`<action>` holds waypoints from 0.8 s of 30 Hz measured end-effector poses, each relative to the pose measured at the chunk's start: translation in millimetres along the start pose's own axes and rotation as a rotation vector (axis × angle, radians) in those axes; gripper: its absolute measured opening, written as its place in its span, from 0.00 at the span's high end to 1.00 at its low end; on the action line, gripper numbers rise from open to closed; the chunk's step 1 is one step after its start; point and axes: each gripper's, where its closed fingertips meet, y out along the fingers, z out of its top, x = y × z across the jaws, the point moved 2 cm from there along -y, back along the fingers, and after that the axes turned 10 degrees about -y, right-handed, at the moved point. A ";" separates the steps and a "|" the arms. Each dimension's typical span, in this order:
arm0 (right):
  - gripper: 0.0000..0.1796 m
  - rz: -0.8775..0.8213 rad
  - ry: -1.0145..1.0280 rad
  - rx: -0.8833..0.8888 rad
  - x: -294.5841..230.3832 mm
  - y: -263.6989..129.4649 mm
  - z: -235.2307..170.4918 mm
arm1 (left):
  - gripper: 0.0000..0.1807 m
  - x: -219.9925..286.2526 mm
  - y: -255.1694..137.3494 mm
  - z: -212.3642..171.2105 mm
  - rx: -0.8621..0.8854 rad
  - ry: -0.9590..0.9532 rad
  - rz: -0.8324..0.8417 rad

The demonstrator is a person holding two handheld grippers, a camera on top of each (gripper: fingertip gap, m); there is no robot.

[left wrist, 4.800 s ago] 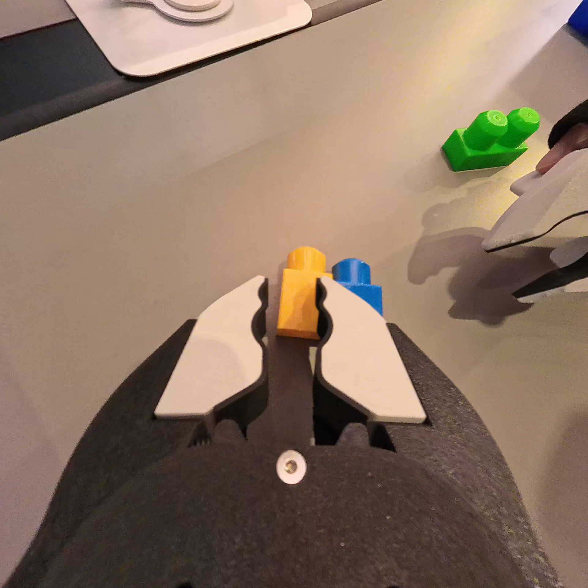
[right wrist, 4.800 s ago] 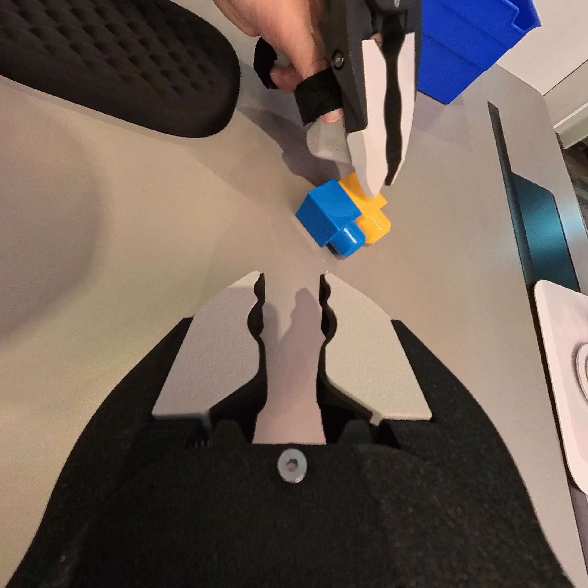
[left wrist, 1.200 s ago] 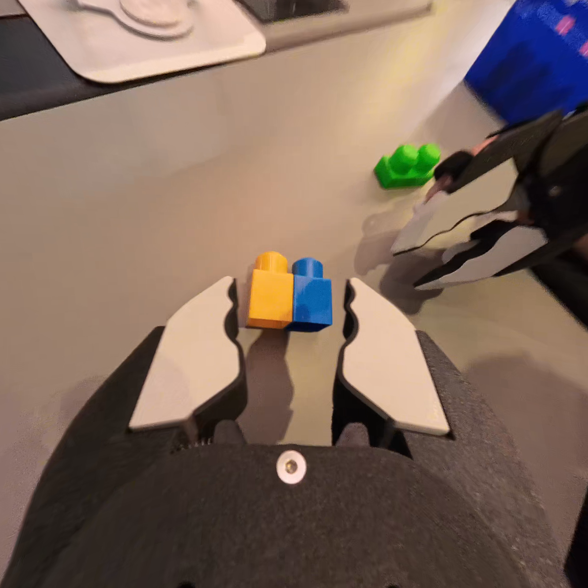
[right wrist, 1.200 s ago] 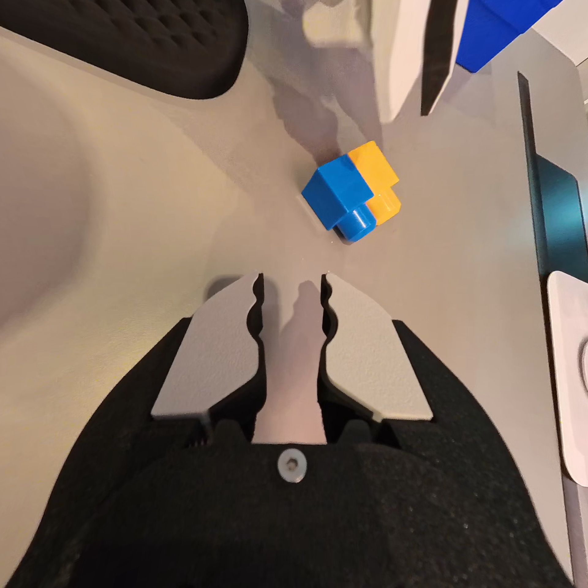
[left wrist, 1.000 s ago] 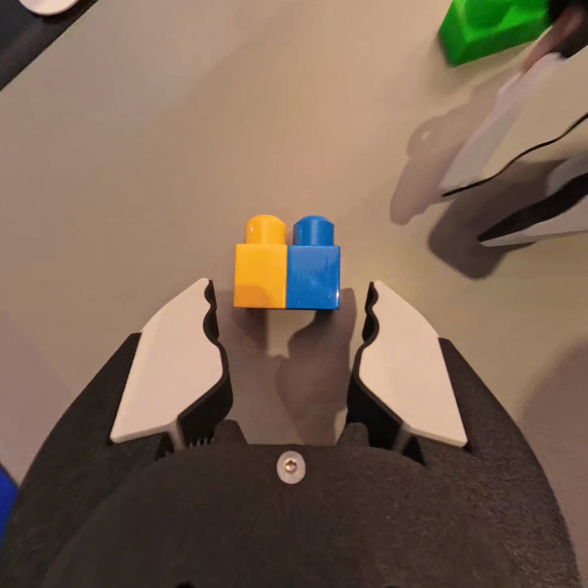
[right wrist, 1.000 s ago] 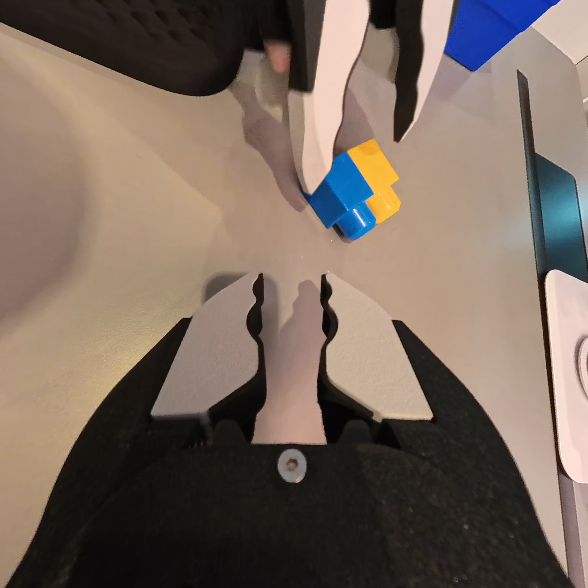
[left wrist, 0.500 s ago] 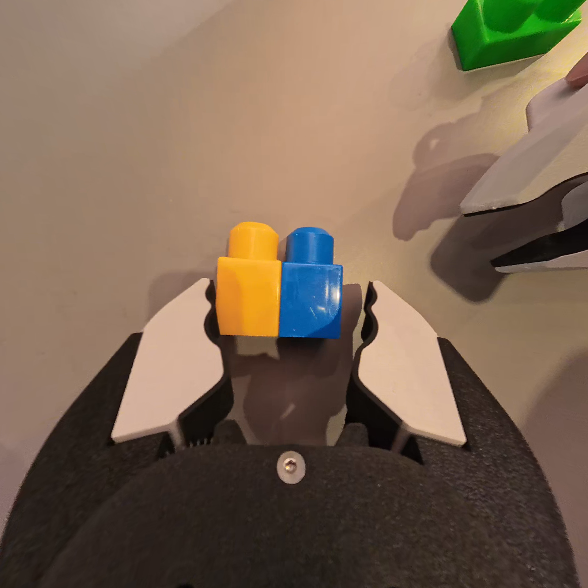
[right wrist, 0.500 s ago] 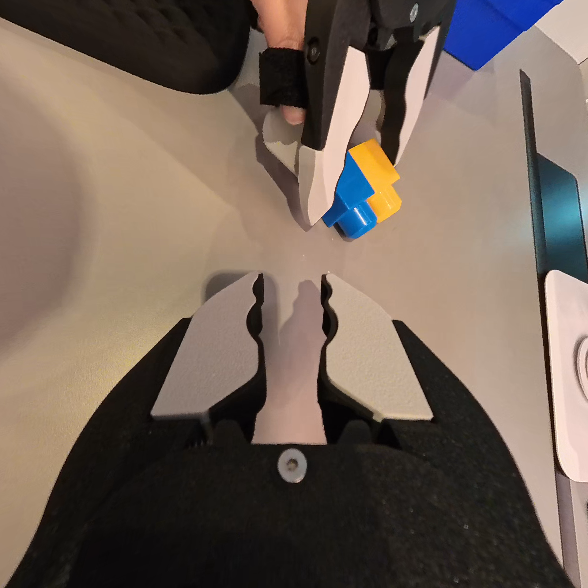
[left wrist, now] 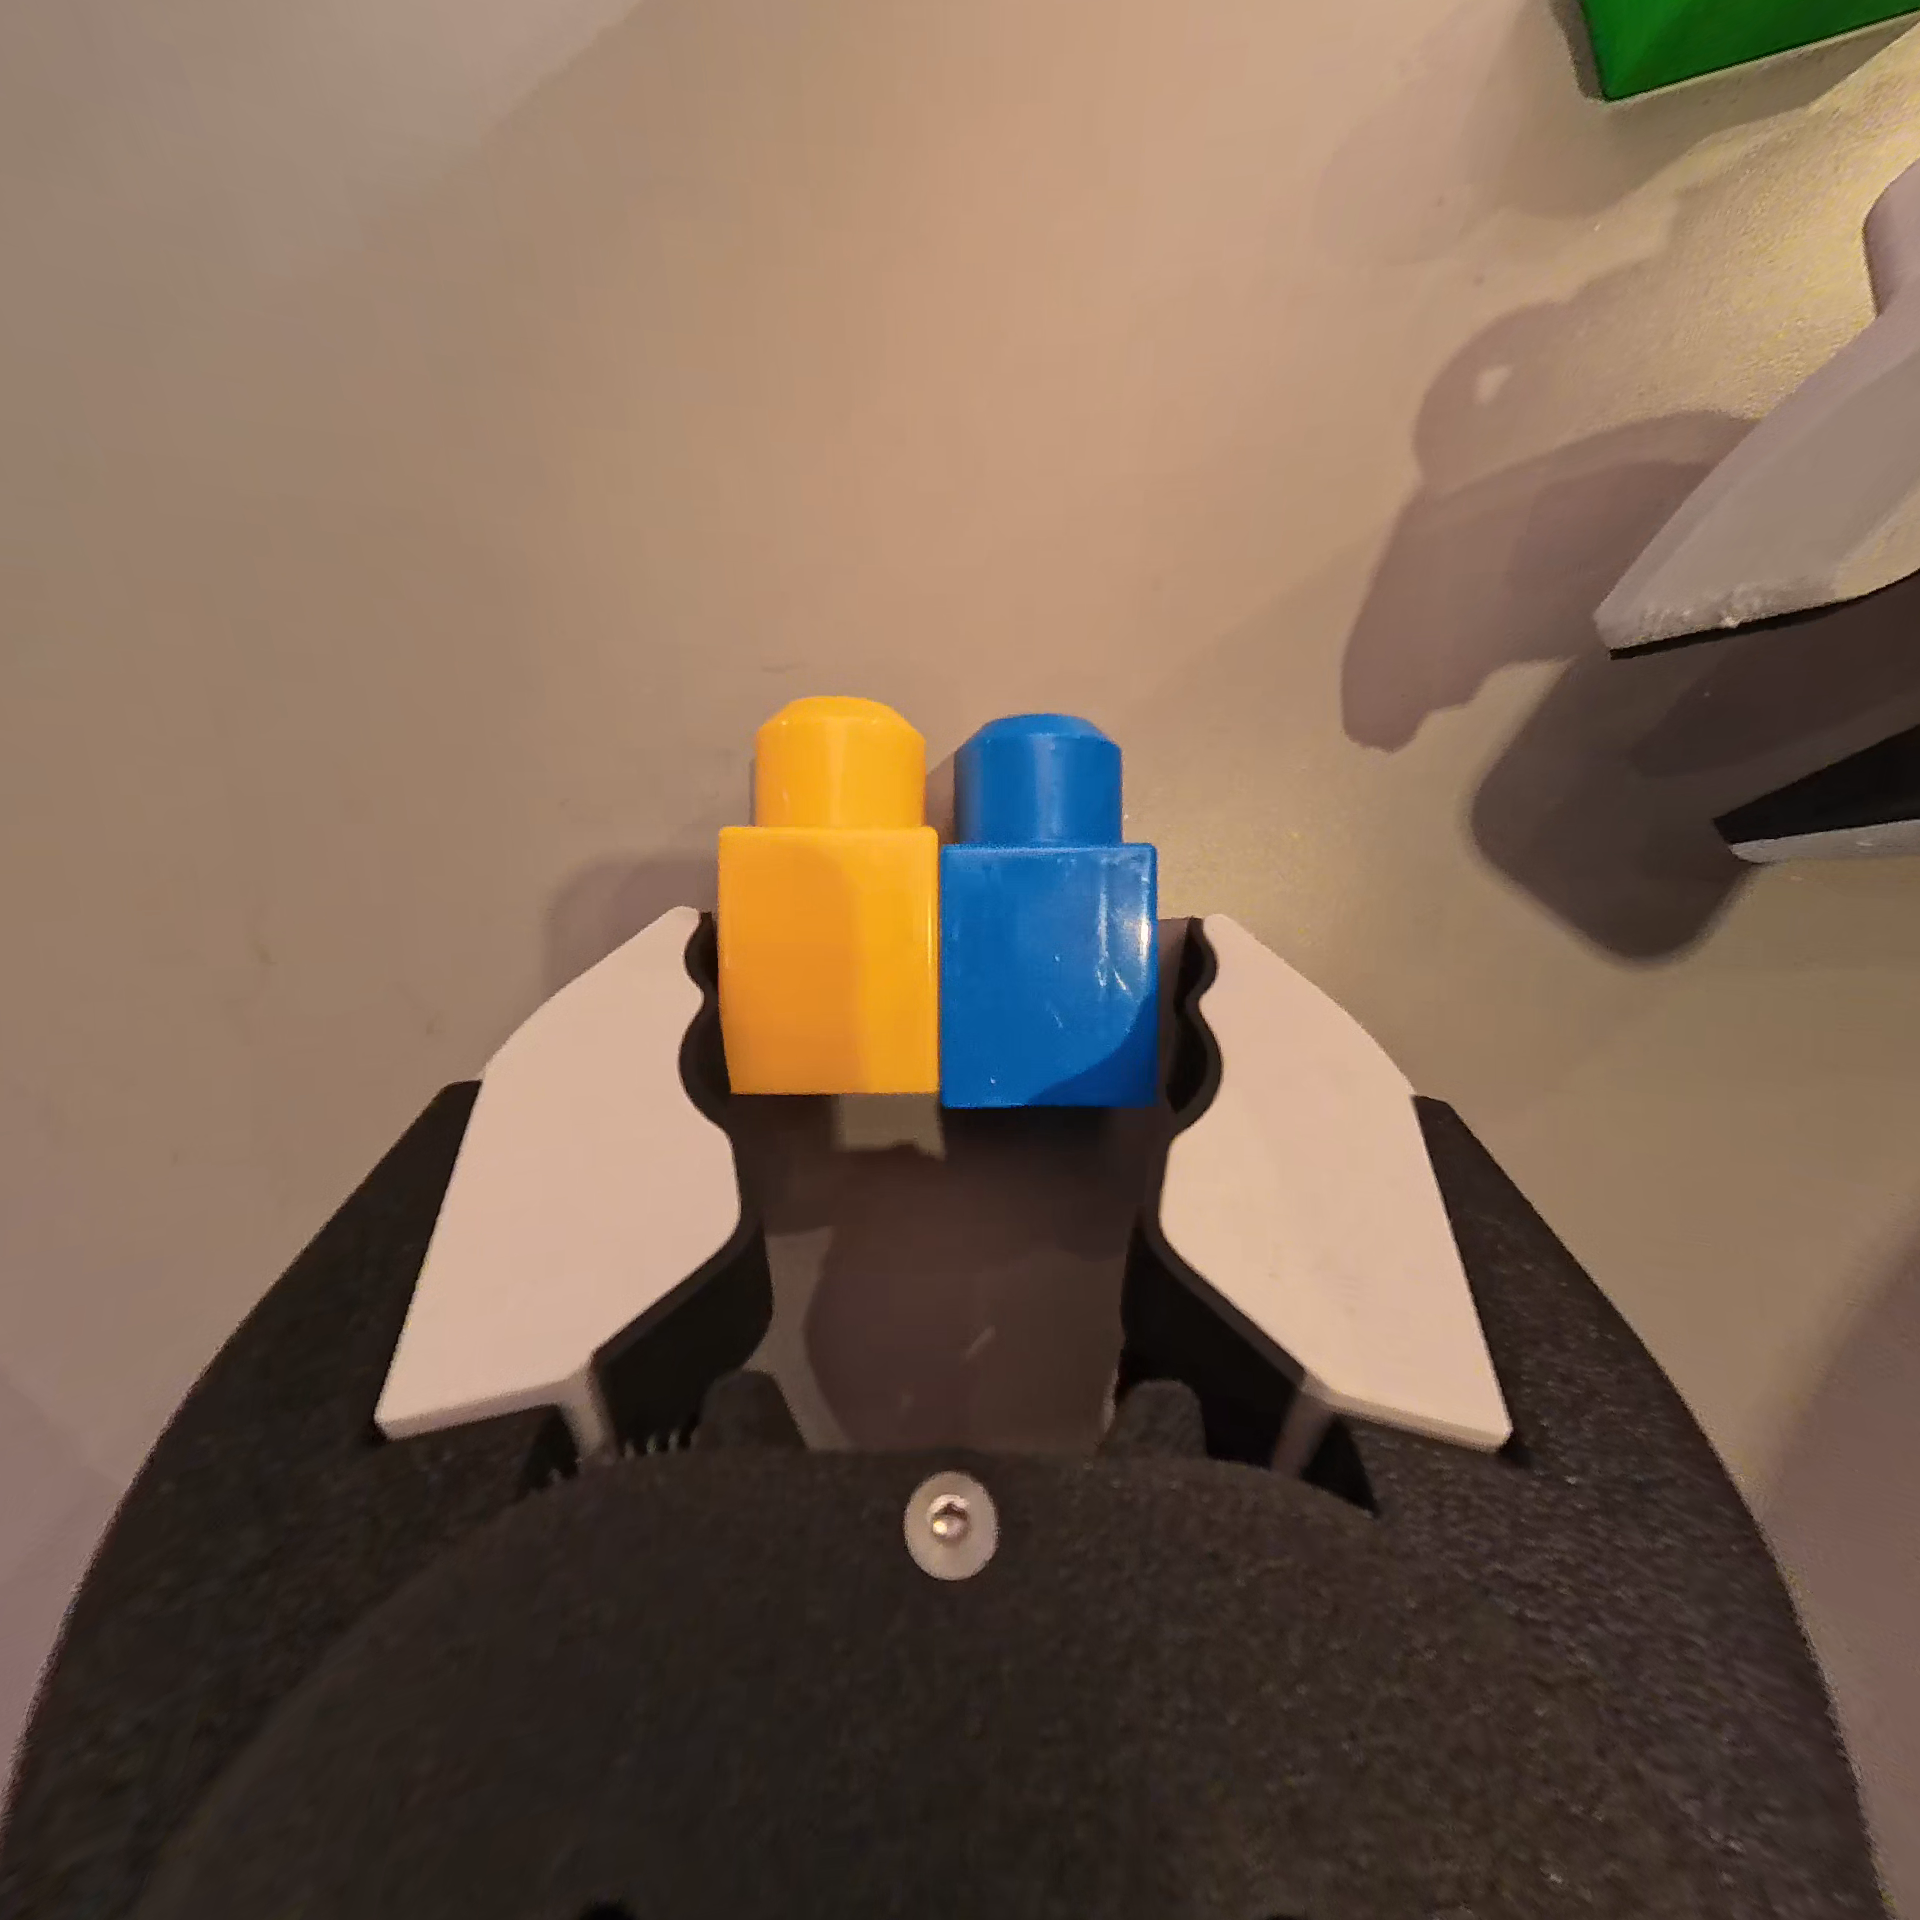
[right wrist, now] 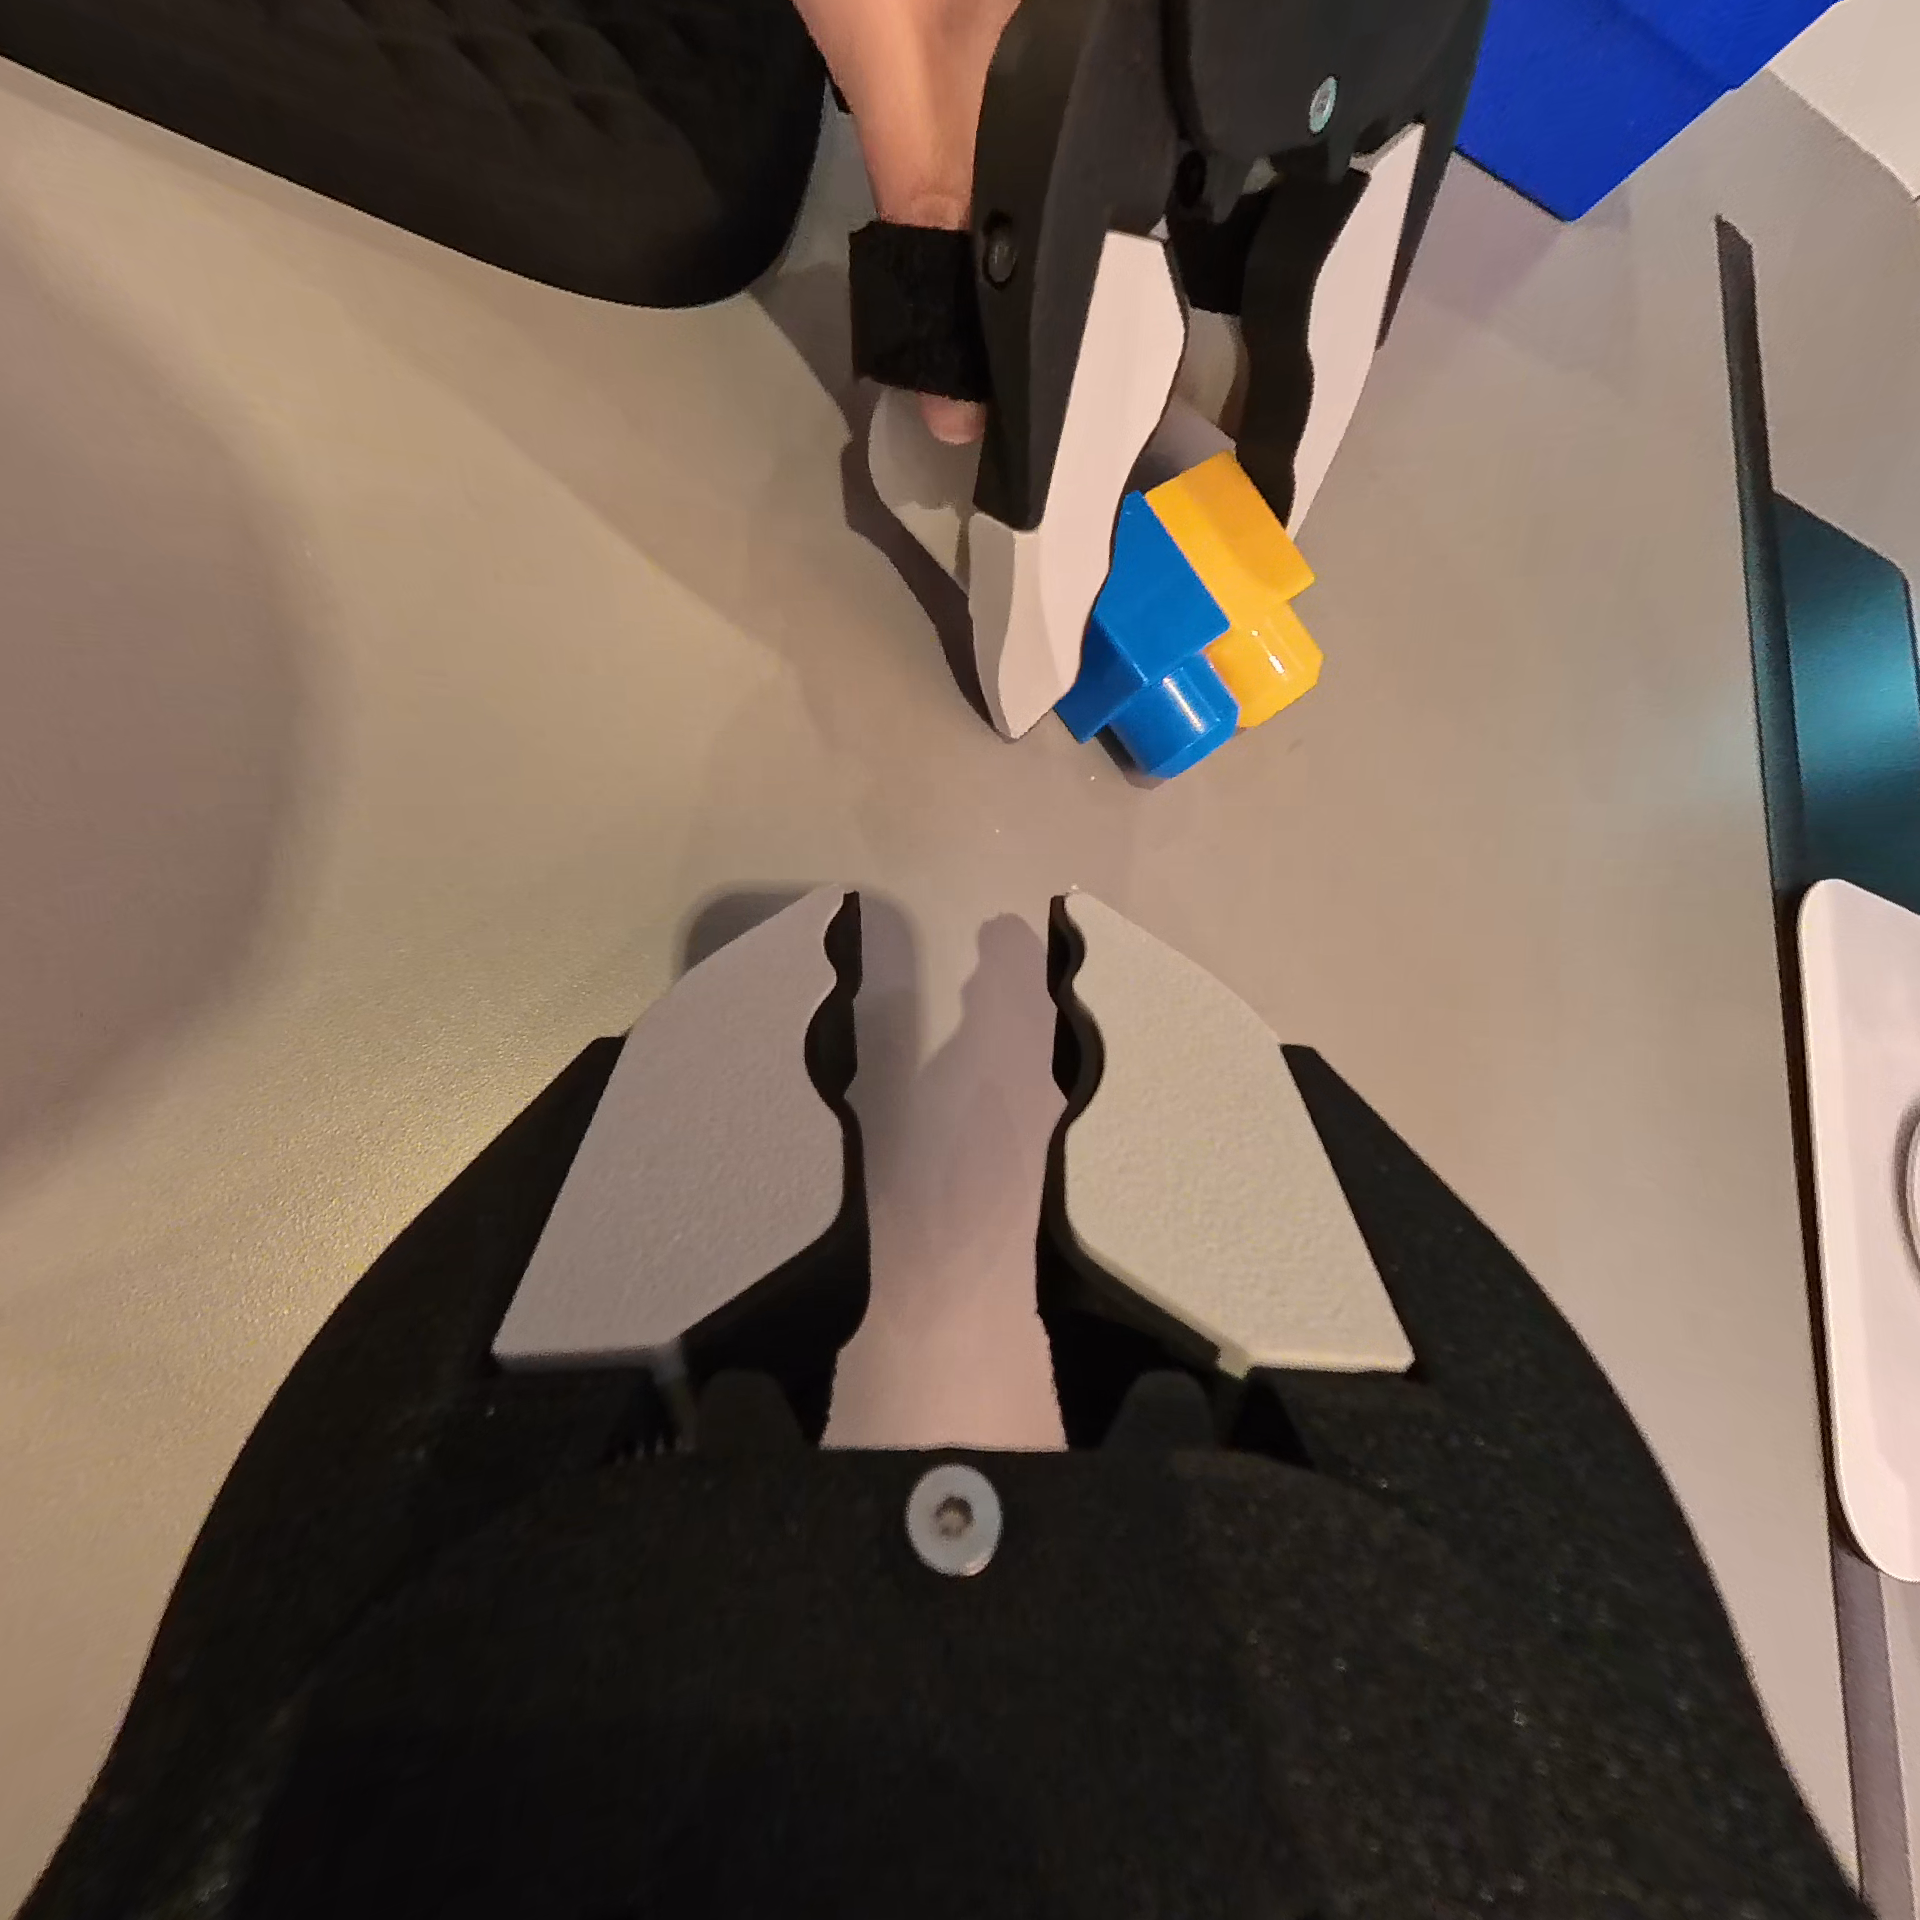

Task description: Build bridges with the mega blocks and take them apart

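Two light, rigid, glossy plastic blocks, yellow [left wrist: 831, 966] at nine o'clock beside blue [left wrist: 1049, 977], sit flank-to-flank between the left gripper [left wrist: 940, 1023]'s jaws, which look clamped on them, while the right gripper [right wrist: 956, 997]'s jaws stand apart.

three blocks [left wrist: 831, 977], two hand-held grippers [left wrist: 951, 1003]

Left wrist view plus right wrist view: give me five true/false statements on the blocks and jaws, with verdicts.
1. The yellow block and blue block lie side by side, touching. True.
2. The left gripper has its jaws on either side of the pair. True.
3. The right gripper holds the blue block. False: its jaws are empty, apart from both blocks.
4. The green block is stacked on the yellow block. False: it sits apart on the table, at the left wrist view's upper right edge.
5. Both blocks' studs point away from the left gripper. True.
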 end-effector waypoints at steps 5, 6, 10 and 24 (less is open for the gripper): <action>0.81 0.005 0.000 -0.004 -0.7 0.4 -0.6 | 0.54 -1.3 1.5 2.0 0.005 -0.003 -0.005; 0.81 0.005 0.000 -0.004 -0.9 0.3 -0.6 | 0.54 -2.1 1.7 2.3 0.007 -0.005 -0.006; 0.81 0.006 0.000 -0.002 -1.0 0.2 -0.2 | 0.53 -5.2 0.3 1.5 0.008 0.005 0.004; 0.81 0.015 -0.001 -0.012 -2.3 1.2 -2.3 | 0.53 -4.4 1.8 2.4 0.012 0.027 -0.011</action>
